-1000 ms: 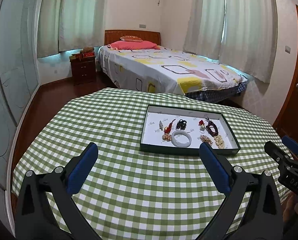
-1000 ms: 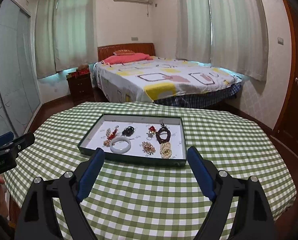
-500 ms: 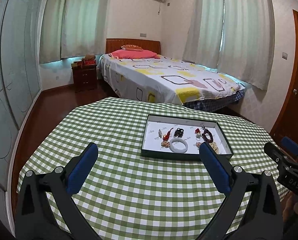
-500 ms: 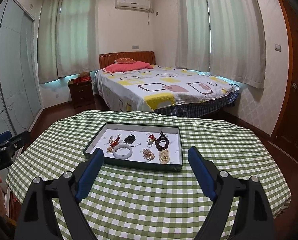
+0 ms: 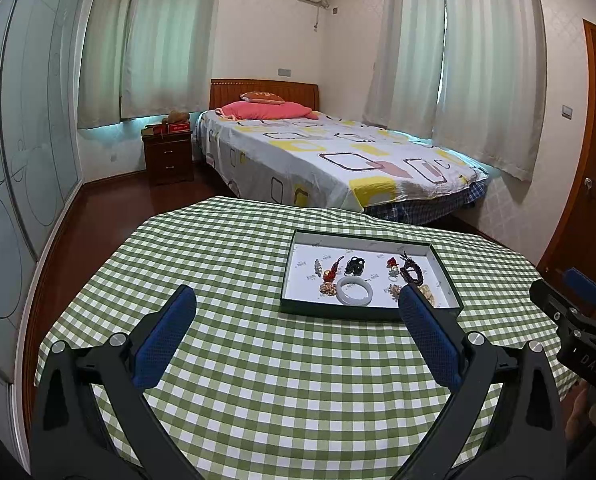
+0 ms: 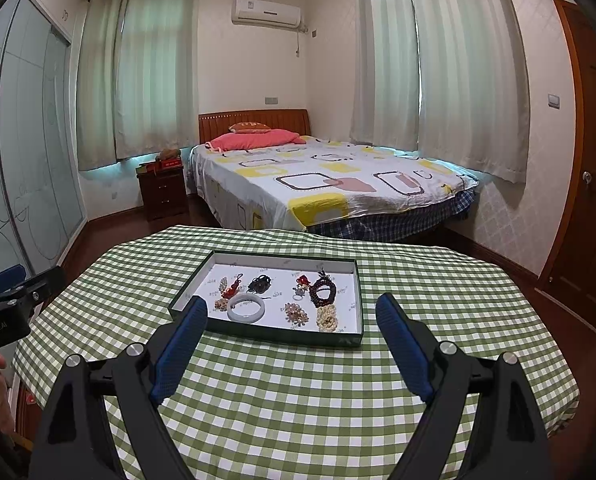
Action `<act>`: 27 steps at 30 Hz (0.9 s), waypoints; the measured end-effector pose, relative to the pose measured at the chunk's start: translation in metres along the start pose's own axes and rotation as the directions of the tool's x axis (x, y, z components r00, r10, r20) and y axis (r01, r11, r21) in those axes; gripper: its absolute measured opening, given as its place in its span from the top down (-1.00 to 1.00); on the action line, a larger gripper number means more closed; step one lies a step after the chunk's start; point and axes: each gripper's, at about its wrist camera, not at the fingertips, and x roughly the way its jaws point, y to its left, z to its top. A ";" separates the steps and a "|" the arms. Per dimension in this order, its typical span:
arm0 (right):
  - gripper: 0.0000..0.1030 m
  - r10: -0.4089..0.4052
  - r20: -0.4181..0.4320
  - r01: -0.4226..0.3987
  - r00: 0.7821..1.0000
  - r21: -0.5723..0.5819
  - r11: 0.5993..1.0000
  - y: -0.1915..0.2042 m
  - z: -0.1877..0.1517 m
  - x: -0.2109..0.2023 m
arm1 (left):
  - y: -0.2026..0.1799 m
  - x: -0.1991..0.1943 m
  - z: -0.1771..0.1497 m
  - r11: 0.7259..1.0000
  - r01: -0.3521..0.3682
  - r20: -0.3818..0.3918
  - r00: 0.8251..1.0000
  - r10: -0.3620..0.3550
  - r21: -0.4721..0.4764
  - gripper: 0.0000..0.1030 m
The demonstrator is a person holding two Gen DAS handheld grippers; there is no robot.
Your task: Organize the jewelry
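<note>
Jewelry tray point(image 6: 360, 288), dark-rimmed, white-lined, on green checked table point(image 6: 338, 400): holds white bangle point(image 6: 245, 308), dark bead bracelet point(image 6: 324, 291), pale bead cluster point(image 6: 327, 319). Left gripper point(image 5: 293, 312), right gripper point(image 6: 291, 314): near side of tray, jaws wide apart, empty.

My left gripper point(image 5: 295, 306) hangs over the checked tablecloth point(image 5: 257, 360), jaws wide, nothing between them. Jewelry tray point(image 5: 444, 270) ahead-right — white bangle point(image 5: 354, 291) near its front edge. Right gripper point(image 5: 570, 304) at frame edge.
</note>
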 end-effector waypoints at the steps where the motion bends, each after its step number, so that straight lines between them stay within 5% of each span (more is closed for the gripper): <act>1: -0.62 0.000 0.001 0.000 1.000 0.000 1.000 0.000 0.000 0.000 | 0.000 0.000 0.000 1.000 0.000 0.001 1.000 0.000 0.001 -0.91; 27: -0.62 -0.003 0.010 0.003 1.000 0.001 1.000 -0.002 0.001 -0.004 | -0.001 -0.002 0.000 1.000 0.002 0.004 1.000 -0.002 0.000 -0.91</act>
